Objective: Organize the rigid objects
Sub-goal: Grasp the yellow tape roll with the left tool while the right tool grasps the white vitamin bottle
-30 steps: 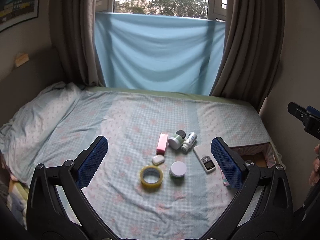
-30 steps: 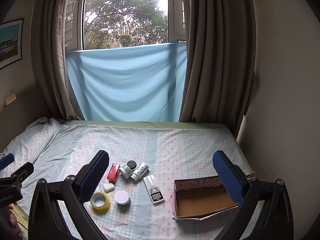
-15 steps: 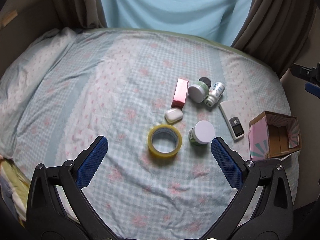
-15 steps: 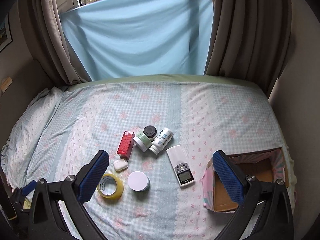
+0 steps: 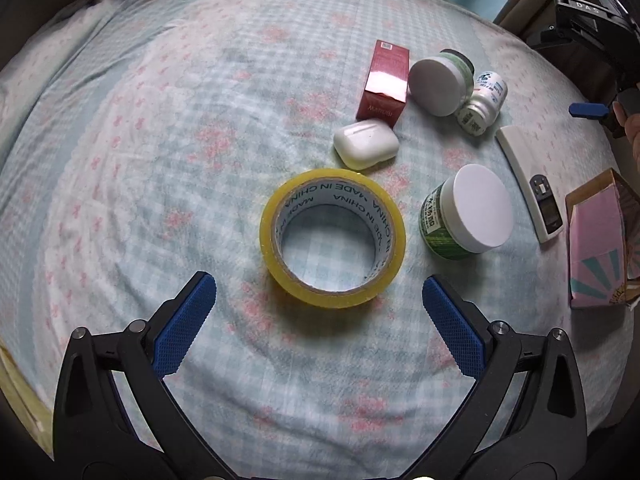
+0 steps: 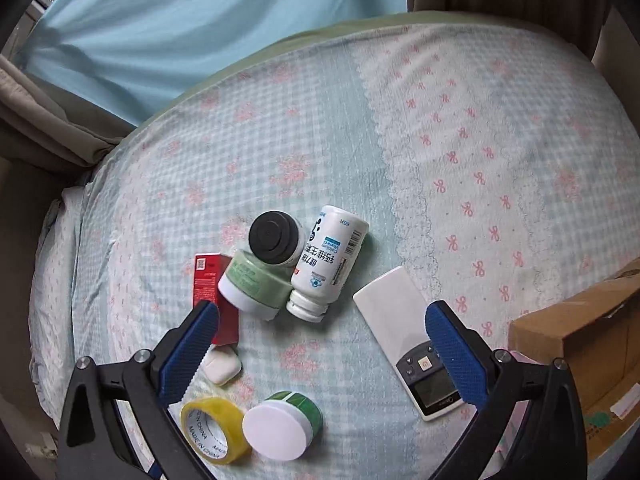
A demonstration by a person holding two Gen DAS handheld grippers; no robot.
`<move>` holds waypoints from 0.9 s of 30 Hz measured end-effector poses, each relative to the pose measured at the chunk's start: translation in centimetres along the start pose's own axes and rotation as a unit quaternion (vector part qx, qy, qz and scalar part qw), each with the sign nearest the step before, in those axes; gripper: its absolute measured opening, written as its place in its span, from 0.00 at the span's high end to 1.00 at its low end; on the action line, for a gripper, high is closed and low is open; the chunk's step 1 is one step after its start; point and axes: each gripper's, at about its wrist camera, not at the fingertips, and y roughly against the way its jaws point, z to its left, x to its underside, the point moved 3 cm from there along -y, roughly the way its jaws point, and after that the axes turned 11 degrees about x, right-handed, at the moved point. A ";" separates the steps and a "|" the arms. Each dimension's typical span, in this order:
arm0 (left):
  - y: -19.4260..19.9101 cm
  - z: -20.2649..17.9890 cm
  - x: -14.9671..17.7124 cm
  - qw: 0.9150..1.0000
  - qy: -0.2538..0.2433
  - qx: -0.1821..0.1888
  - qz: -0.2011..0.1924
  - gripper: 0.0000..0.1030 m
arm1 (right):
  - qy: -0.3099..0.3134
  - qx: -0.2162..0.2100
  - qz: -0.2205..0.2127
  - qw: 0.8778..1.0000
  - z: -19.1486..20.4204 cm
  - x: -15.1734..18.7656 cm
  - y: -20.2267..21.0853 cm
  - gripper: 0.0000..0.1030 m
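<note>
My left gripper (image 5: 319,294) is open and empty, just short of a yellow tape roll (image 5: 332,236) lying flat on the bed. Around the roll lie a white earbud case (image 5: 366,143), a red box (image 5: 384,83), a green jar with a white lid (image 5: 466,213), a second jar on its side (image 5: 438,81), a white pill bottle (image 5: 482,102) and a white digital scale (image 5: 530,184). My right gripper (image 6: 322,322) is open and empty above the pill bottle (image 6: 328,260), the tipped jar (image 6: 254,284) and the scale (image 6: 408,336). A black-lidded jar (image 6: 276,238) stands behind them.
An open cardboard box (image 6: 588,344) sits at the bed's right edge; its pink side shows in the left wrist view (image 5: 596,244). The checked bedsheet (image 5: 160,160) stretches left and back. A blue cloth (image 6: 200,20) and curtains hang behind the bed.
Both grippers have dropped and tilted down toward the bed. The left one has closed in on the tape roll, the right one on the bottle and scale. Nothing on the bed has moved.
</note>
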 end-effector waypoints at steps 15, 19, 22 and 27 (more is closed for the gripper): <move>-6.9 -0.5 -0.7 1.000 -0.024 -0.018 0.001 0.00 | 0.001 0.023 0.099 0.995 1.4 -3.1 -10.3 0.35; -7.8 -0.1 -1.4 0.999 -0.017 -0.028 0.004 0.00 | -0.001 0.026 0.111 0.993 1.9 -3.0 -11.1 0.42; -8.1 0.3 -2.0 1.000 -0.002 -0.024 0.003 0.01 | 0.011 0.044 0.110 0.993 2.6 -2.9 -11.3 0.46; -8.1 0.1 -2.3 1.000 -0.005 -0.026 -0.005 0.07 | 0.005 0.053 0.096 0.994 2.7 -2.7 -10.9 0.47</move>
